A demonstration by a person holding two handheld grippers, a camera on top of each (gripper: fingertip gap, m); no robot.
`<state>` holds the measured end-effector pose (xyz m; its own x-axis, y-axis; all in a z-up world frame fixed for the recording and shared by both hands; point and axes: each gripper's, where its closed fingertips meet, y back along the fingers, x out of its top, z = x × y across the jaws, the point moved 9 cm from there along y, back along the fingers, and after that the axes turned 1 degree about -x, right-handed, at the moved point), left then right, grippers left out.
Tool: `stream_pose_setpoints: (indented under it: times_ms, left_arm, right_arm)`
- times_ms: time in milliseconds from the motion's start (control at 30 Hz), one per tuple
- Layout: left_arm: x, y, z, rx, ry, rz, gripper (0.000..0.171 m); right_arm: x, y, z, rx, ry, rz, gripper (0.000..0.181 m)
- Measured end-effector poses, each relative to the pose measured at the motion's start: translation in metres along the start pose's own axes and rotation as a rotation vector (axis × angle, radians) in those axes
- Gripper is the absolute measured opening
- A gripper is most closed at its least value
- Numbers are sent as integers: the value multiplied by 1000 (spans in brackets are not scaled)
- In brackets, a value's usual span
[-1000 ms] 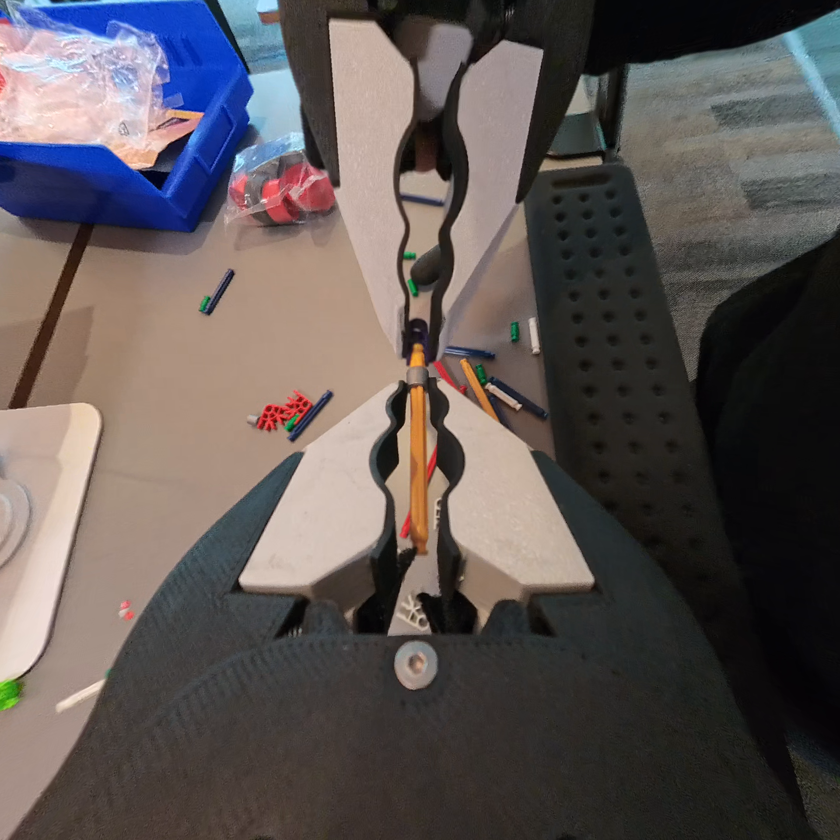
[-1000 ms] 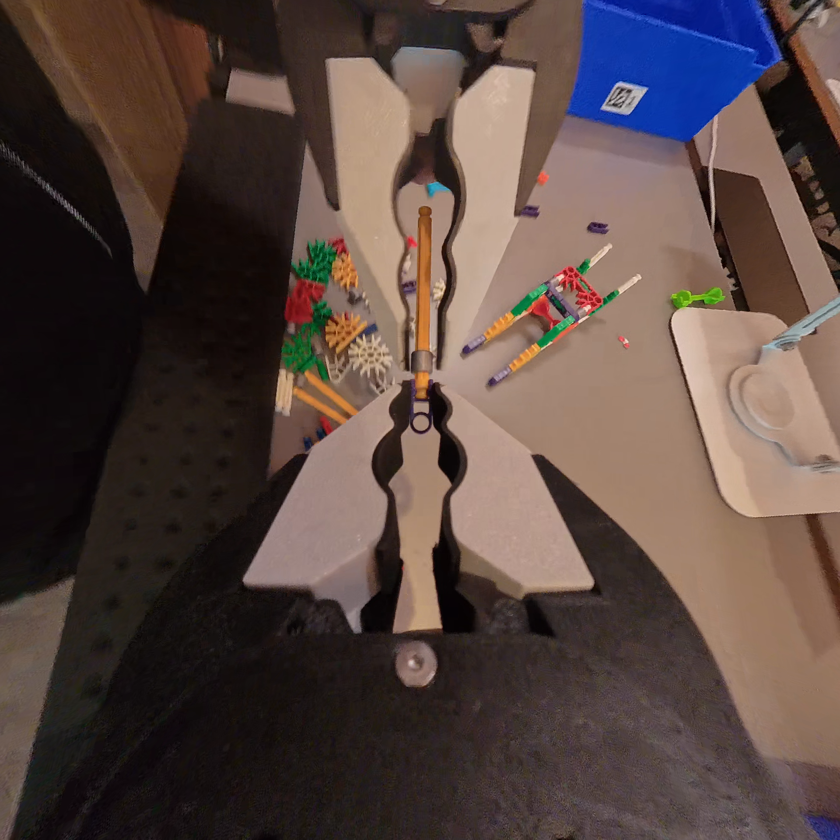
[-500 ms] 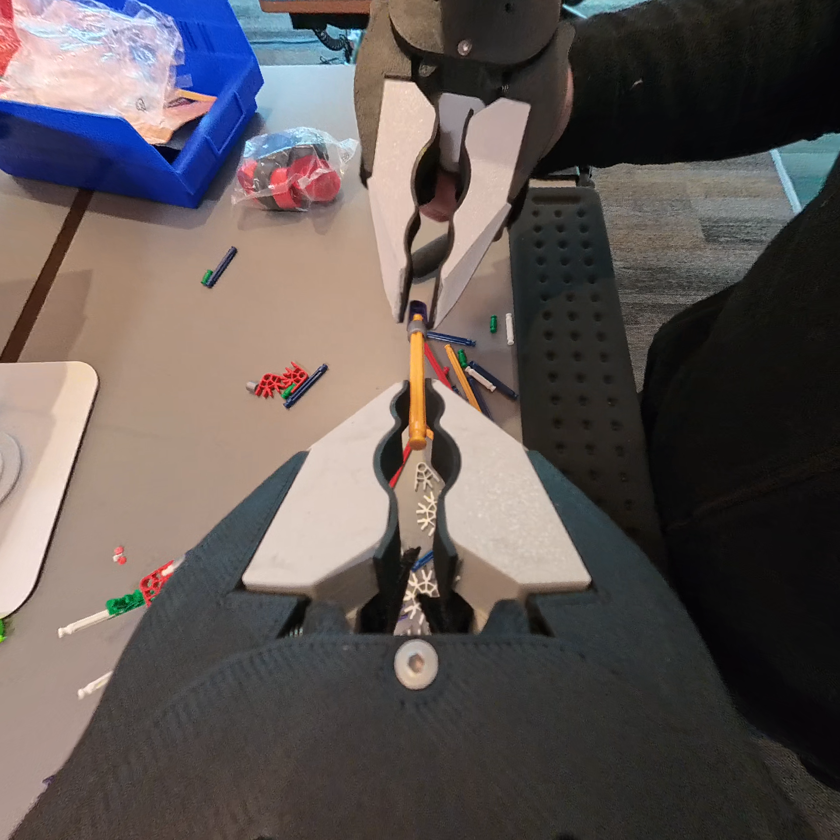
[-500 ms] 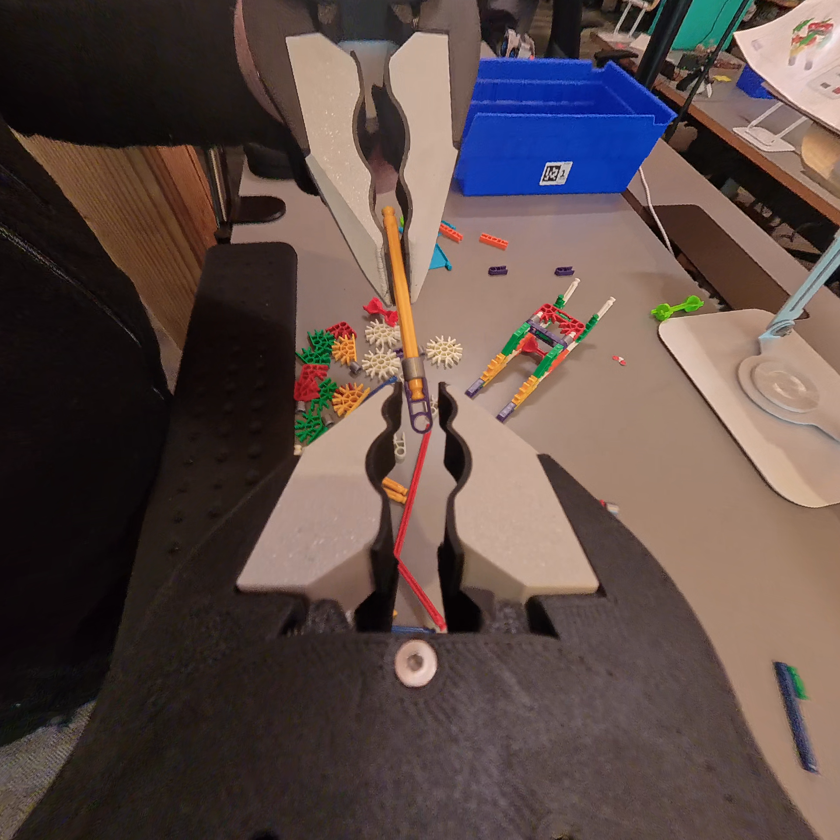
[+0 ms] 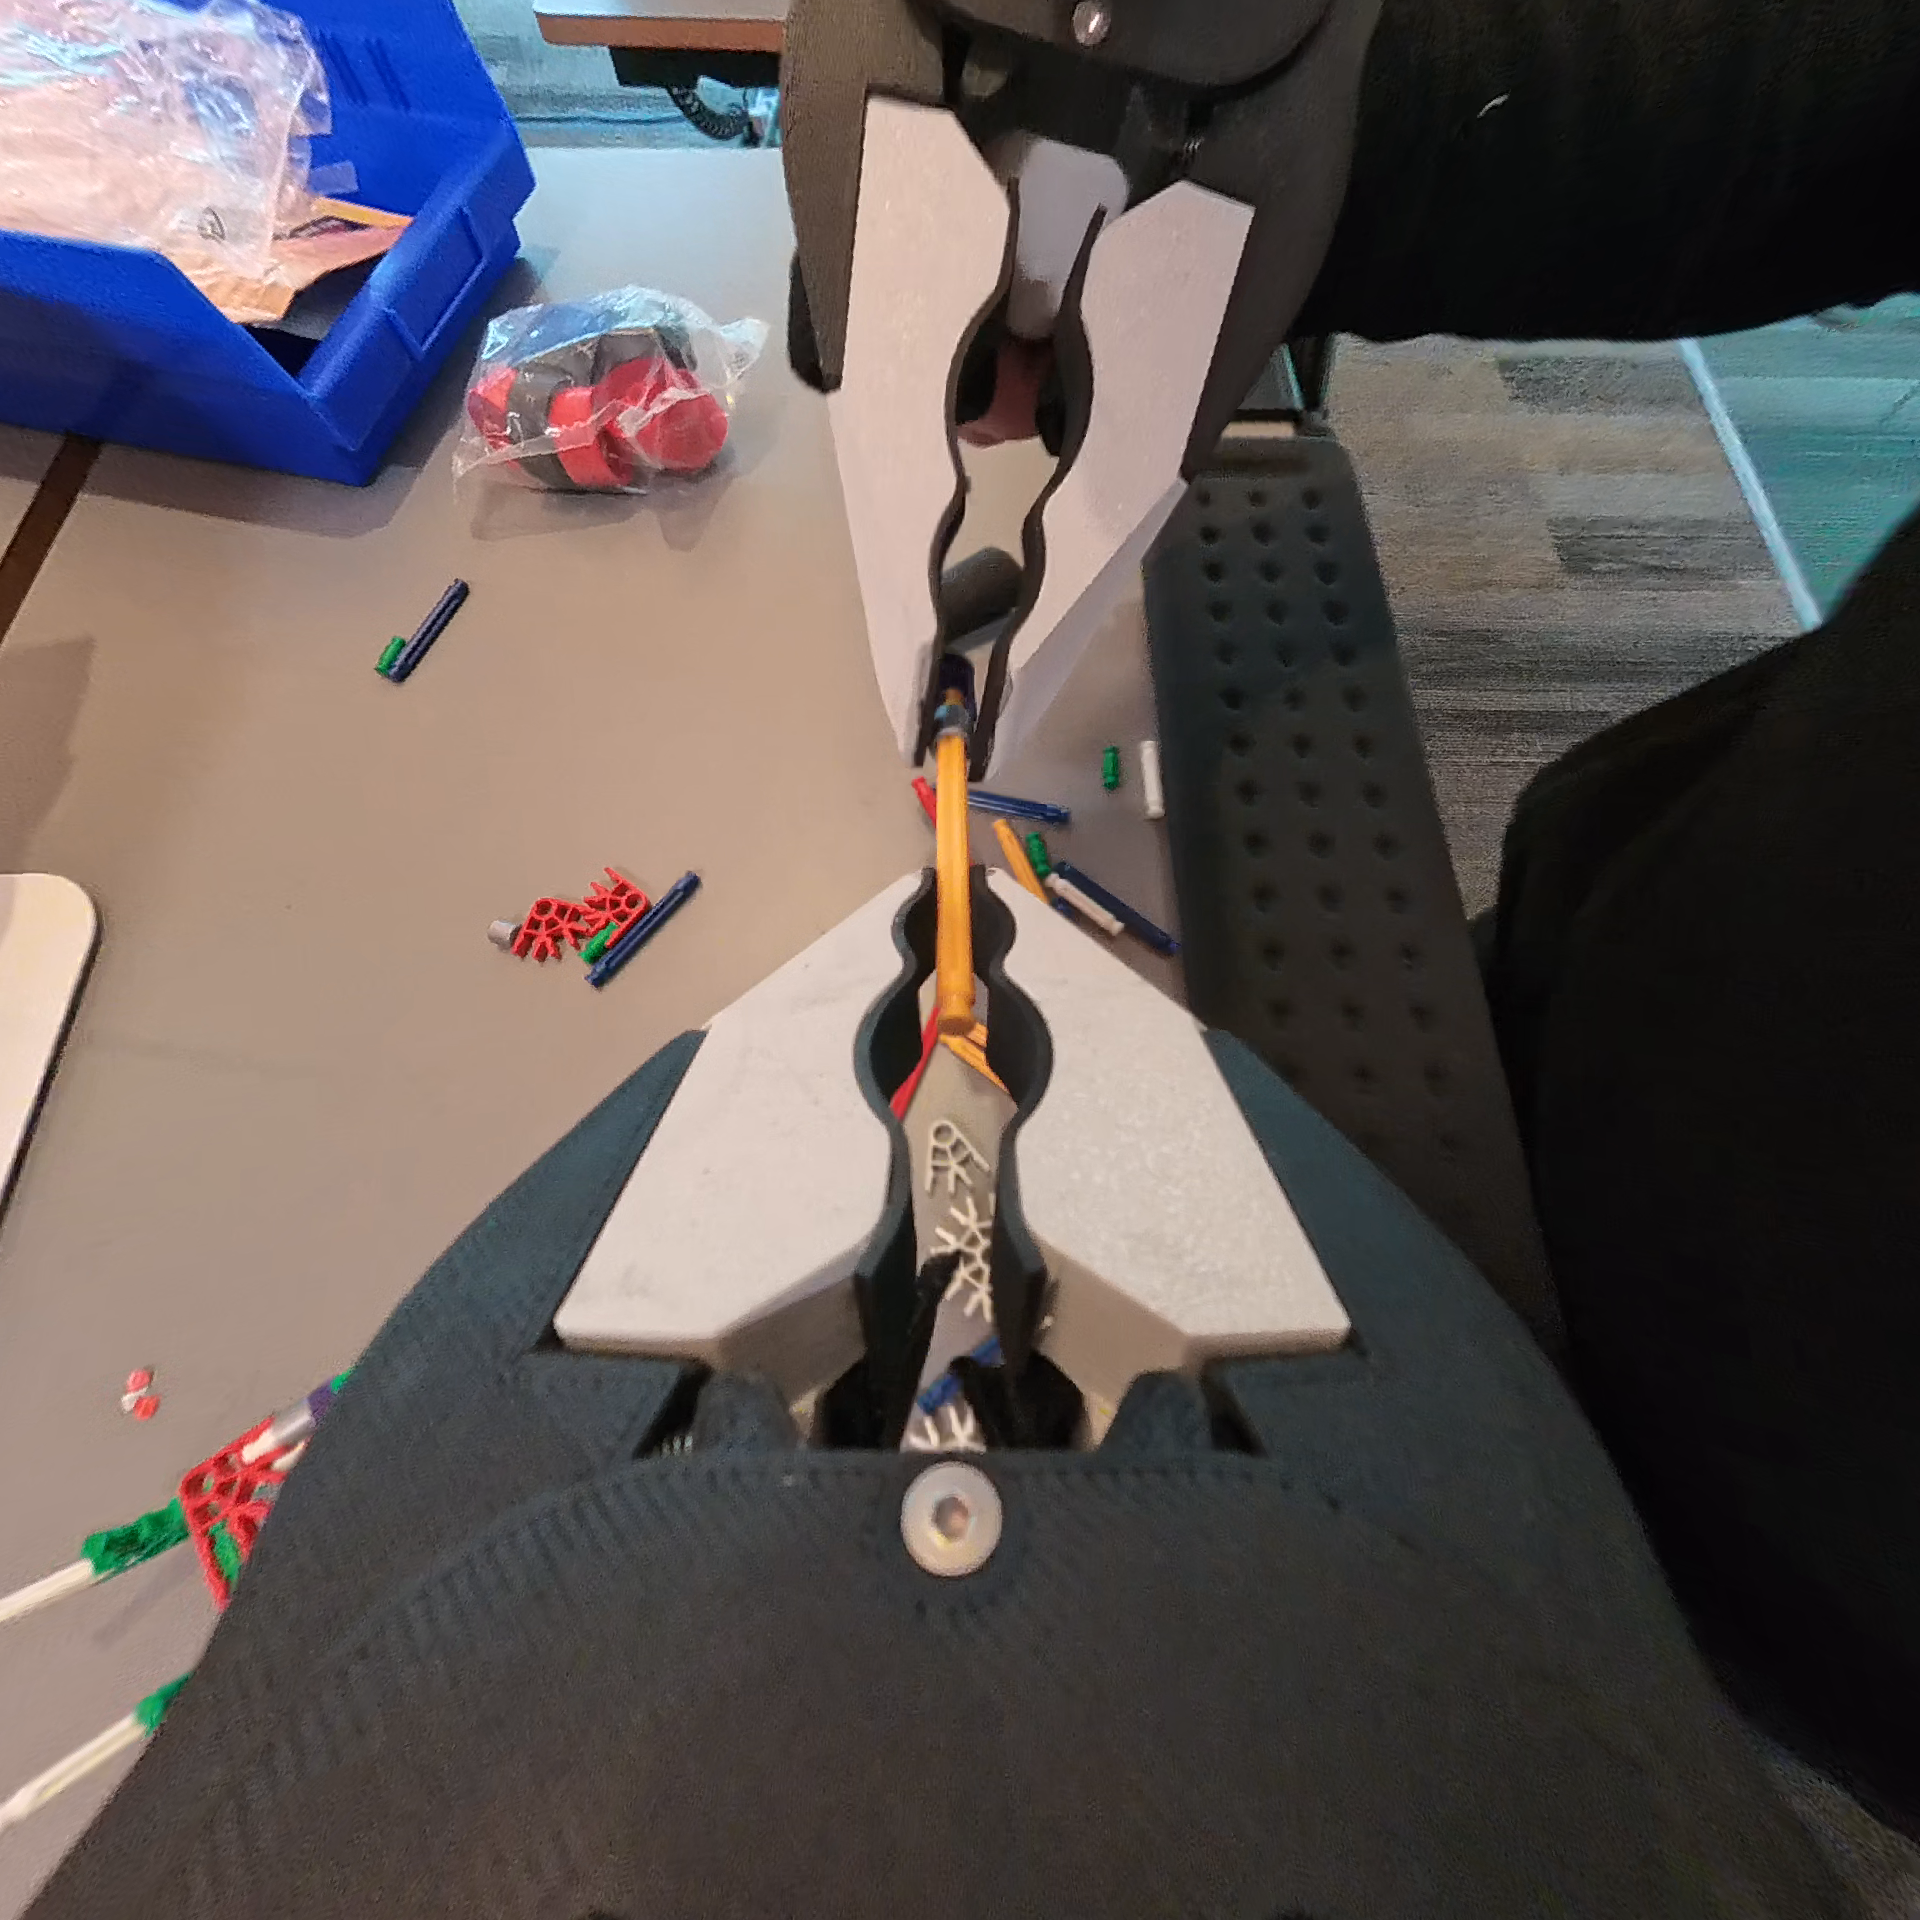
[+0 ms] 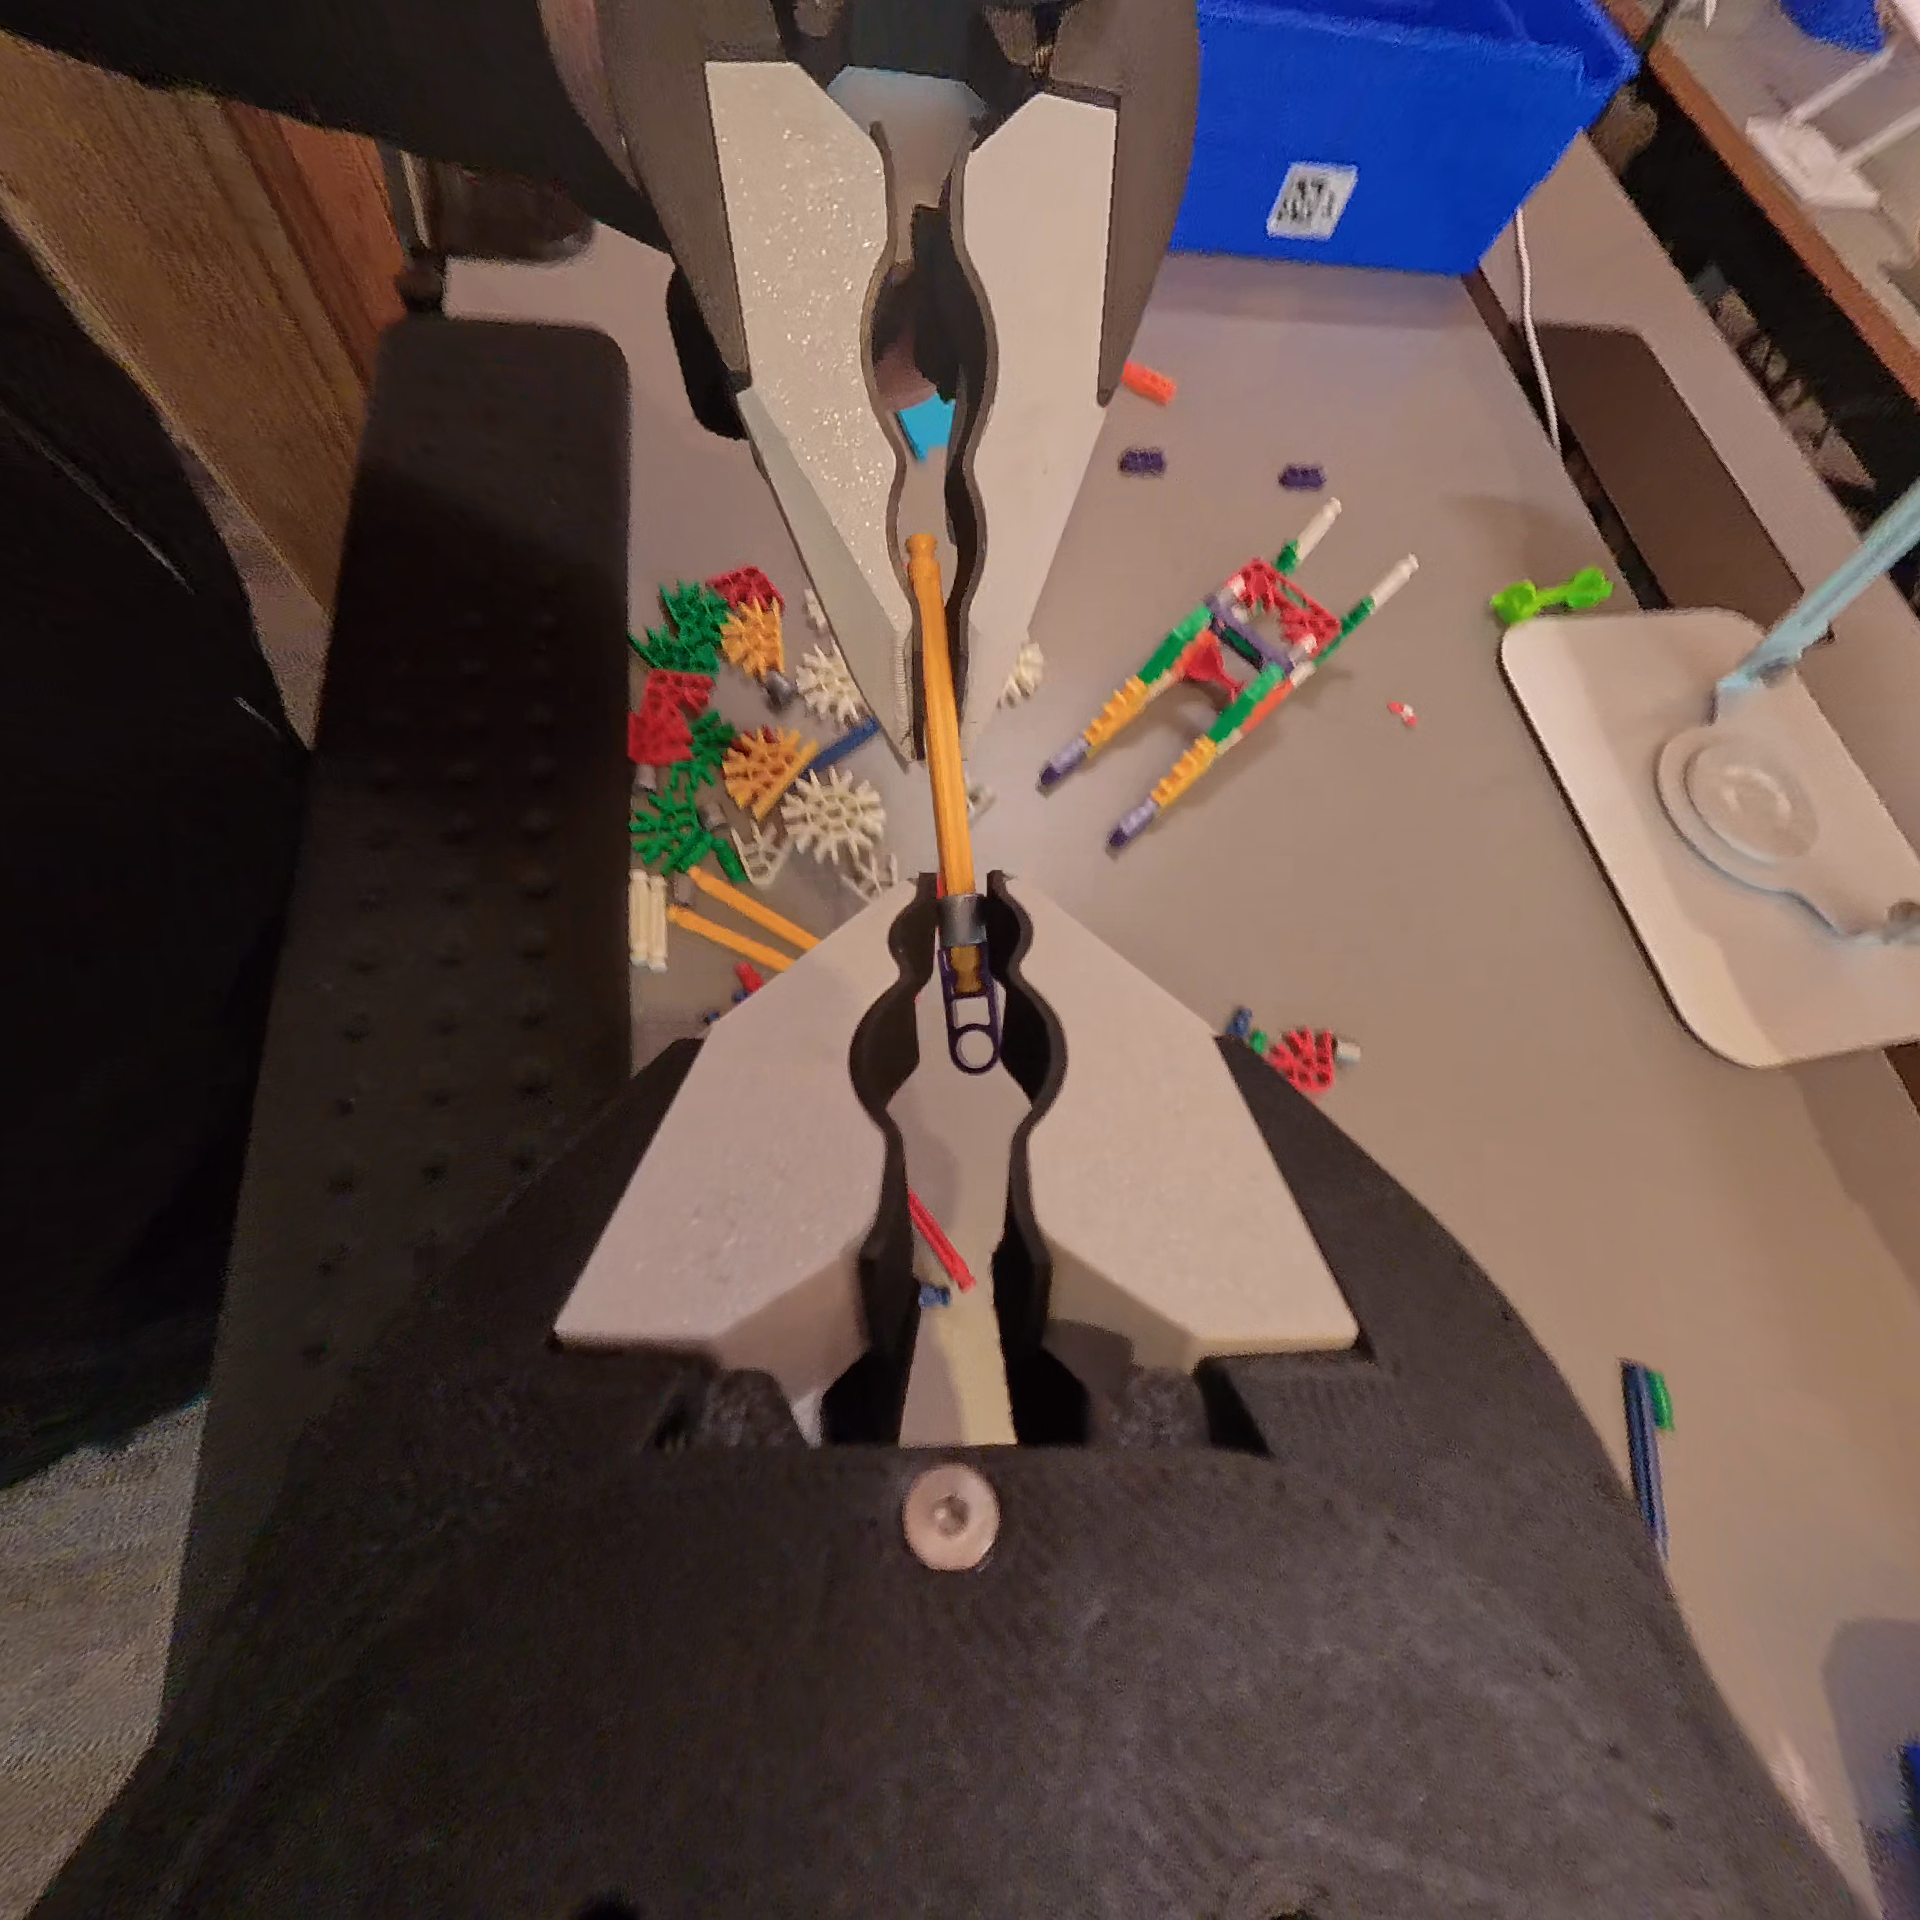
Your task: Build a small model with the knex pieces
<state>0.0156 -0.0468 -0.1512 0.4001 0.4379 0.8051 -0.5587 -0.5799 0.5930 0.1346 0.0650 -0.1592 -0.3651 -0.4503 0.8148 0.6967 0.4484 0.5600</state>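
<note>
Here the two tongs face each other tip to tip above the tabletop [image 5: 260, 1039], each gripper held level and aimed along one line. A dark sleeve [image 5: 1610, 177] runs off to the right behind the far gripper in the left wrist view.

Half a second ago the pair stood farther apart. They have drawn closer since, so the opposite gripper fills more of each view, and the rod has straightened from its slant.

The left tongs [image 5: 954, 914] are narrowed to a slit and pinch the plain end of the yellow rod [image 5: 951, 883]. The right tongs [image 6: 961, 914] are likewise nearly closed, clamped on the rod's other end at its grey sleeve [image 6: 961, 920], with the purple clip connector [image 6: 971, 1013] on that end sitting inside the first hollow between the fingers. Whether the clip itself touches the pads is hard to judge.

The rod spans the small gap between both tips, off the tabletop. Under it, to the left in the right wrist view, lies a heap of snowflake connectors [image 6: 769, 748]; to the right a small rod-built frame [image 6: 1236, 675]. A blue bin [image 5: 260, 343] and a bagged bundle of red wheels [image 5: 603, 405] sit at the far left in the left wrist view.
</note>
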Motion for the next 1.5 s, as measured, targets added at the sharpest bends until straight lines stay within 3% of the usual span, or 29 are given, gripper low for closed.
stream_pose_setpoints:
  times_ms: [367, 667, 1033, 1267, 1500]
  left_arm:
    - [-41, -106, -46, -11, 128, -41, 3]
    - [-53, -142, -53, 60, 72, -231, 2]
    - [-58, -135, -58, 38, 129, -215, 2]
    - [-61, -128, -57, 44, 145, -206, 20]
    - [-60, -90, -49, 101, 177, -153, 29]
  right_arm:
    - [-84, -8, 39, -1, -6, -296, 6]
    - [-119, -28, 53, 65, -2, -423, 6]
    - [-126, -21, 58, 100, -96, -411, 22]
    - [-119, -7, 59, 45, -129, -395, 24]
    - [-106, 0, 53, -35, -190, -362, 31]
